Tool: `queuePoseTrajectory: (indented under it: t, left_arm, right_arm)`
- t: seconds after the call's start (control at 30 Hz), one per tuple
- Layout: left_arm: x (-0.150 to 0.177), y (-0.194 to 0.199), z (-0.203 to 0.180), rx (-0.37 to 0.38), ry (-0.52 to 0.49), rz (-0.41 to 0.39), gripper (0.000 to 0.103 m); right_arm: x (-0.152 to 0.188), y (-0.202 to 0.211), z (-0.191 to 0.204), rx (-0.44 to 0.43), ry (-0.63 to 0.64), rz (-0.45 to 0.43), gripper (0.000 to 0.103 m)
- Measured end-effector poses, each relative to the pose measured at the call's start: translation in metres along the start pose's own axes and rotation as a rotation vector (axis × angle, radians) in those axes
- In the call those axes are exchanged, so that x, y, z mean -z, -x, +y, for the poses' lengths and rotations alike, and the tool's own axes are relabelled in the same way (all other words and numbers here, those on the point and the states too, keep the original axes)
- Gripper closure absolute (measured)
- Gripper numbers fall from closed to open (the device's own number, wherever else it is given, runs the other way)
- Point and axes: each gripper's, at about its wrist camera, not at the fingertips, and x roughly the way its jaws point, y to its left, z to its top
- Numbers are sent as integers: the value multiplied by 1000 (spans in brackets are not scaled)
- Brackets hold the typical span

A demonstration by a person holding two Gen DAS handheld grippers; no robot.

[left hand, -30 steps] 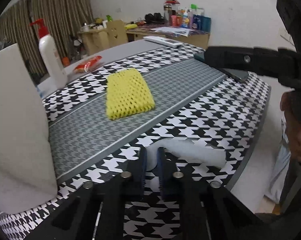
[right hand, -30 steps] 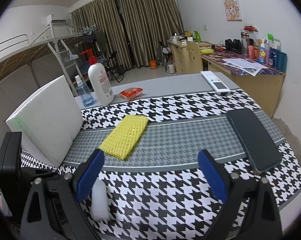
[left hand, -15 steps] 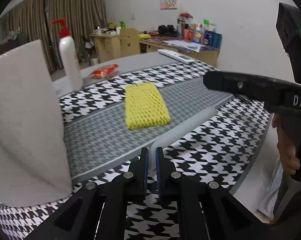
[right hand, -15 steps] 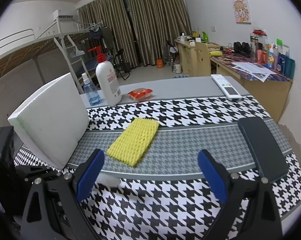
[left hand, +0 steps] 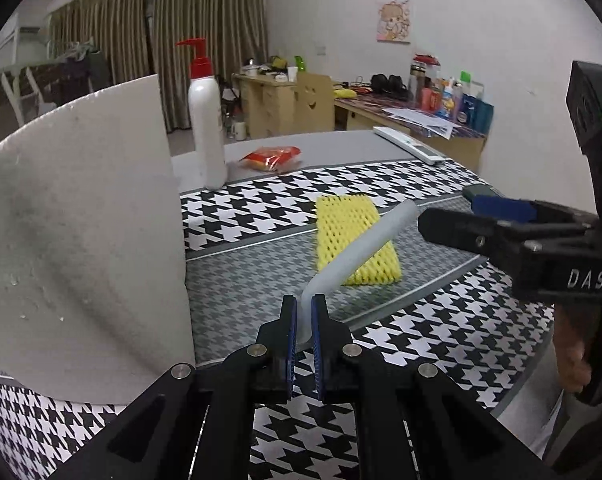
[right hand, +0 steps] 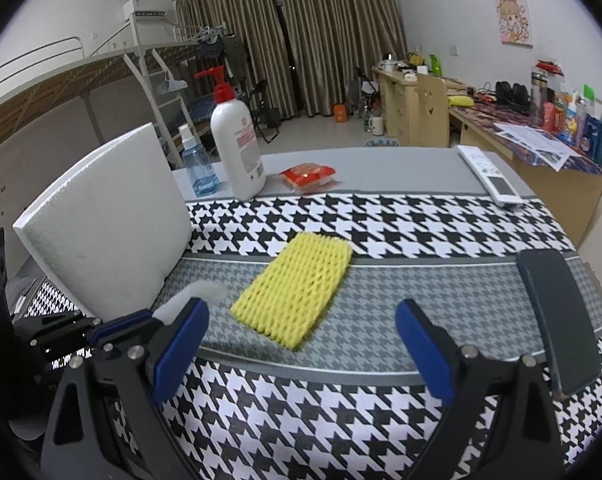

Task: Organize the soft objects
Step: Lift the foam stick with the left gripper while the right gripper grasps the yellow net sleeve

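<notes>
Near the front edge of the tabletop point(left hand: 441, 332) my left gripper point(left hand: 304, 320) pinches one end of the white foam tube point(left hand: 353, 252), lifted above the yellow foam net sleeve point(right hand: 297, 284), while my right gripper point(right hand: 301, 344) waits wide open and empty, so I should carry it slowly.

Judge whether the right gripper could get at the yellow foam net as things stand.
Probably yes: the right gripper is open, and the yellow foam net lies flat ahead of it with nothing between.
</notes>
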Motion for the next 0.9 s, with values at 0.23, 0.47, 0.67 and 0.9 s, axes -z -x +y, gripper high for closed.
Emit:
queuePoseTrajectory:
  t: [0.23, 0.47, 0.67, 0.9]
  left_arm:
    - [0, -4, 7, -24, 34, 17, 95]
    - [-2, -6, 6, -33, 52, 15, 95]
    - [-2, -7, 9, -56, 62, 23, 95]
    - [0, -8, 12, -60, 73, 35, 95]
  right_arm:
    - [-2, -17, 5, 2, 16, 43, 7]
    - [-4, -33, 9, -2, 23, 90, 13]
    - [-2, -53, 15, -1, 36, 150, 23]
    - [1, -63, 17, 10, 45, 191, 37]
